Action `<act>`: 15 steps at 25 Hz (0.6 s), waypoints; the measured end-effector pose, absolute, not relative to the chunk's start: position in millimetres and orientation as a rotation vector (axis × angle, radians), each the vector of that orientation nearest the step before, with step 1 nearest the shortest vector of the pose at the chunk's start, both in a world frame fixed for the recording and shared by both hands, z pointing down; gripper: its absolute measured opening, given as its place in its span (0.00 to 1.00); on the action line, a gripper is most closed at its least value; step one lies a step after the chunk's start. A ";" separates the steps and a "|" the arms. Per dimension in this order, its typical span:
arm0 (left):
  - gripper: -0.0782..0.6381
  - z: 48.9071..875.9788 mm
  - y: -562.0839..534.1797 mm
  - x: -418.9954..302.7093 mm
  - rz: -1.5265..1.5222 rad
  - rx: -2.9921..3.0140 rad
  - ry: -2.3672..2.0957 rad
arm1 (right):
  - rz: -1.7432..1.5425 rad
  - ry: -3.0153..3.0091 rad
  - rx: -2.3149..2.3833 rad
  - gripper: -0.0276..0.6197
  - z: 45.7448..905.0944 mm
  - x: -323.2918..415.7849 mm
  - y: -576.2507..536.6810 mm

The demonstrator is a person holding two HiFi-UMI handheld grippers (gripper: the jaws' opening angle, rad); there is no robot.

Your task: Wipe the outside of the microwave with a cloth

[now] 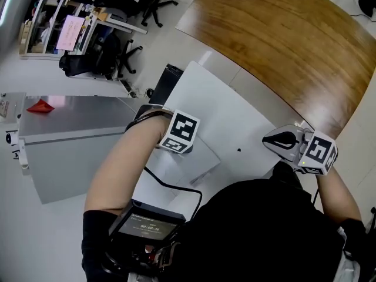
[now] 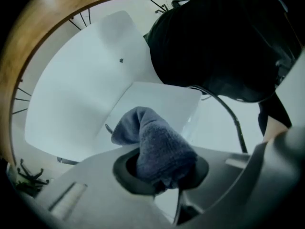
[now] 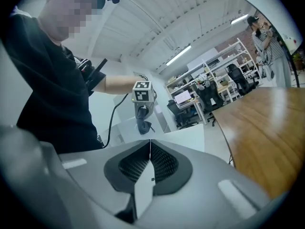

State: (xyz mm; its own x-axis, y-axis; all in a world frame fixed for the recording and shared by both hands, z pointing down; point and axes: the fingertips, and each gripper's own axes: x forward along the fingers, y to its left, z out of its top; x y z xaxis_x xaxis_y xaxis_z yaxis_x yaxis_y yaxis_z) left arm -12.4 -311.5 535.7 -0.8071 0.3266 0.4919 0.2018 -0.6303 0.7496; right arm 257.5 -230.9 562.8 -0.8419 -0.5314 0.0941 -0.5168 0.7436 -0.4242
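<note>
Grey towelling cloth (image 2: 159, 144) sits clamped in the left gripper (image 1: 178, 133), its long axis running out from the jaws toward 11 o'clock, over a white box (image 1: 191, 166). At 3 o'clock the right gripper (image 1: 282, 141), jaws pressed together and empty, hovers above the white table (image 1: 235, 113).

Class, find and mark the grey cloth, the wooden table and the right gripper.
grey cloth (image 2: 159, 149): left gripper view, the bunched fold held between the jaws.
wooden table (image 1: 282, 46): head view, bare middle of its top.
right gripper (image 3: 150, 144): right gripper view, where its shut jaws meet.
</note>
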 end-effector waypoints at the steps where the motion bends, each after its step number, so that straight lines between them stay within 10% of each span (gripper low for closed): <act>1: 0.20 545.9 -310.1 -13.0 2.598 0.919 1.326 | -0.696 2.896 -0.890 0.05 563.8 262.3 -229.2; 15: 0.20 674.2 -284.6 -5.9 2.494 0.999 1.256 | -0.798 2.885 -0.957 0.05 591.2 283.1 -209.6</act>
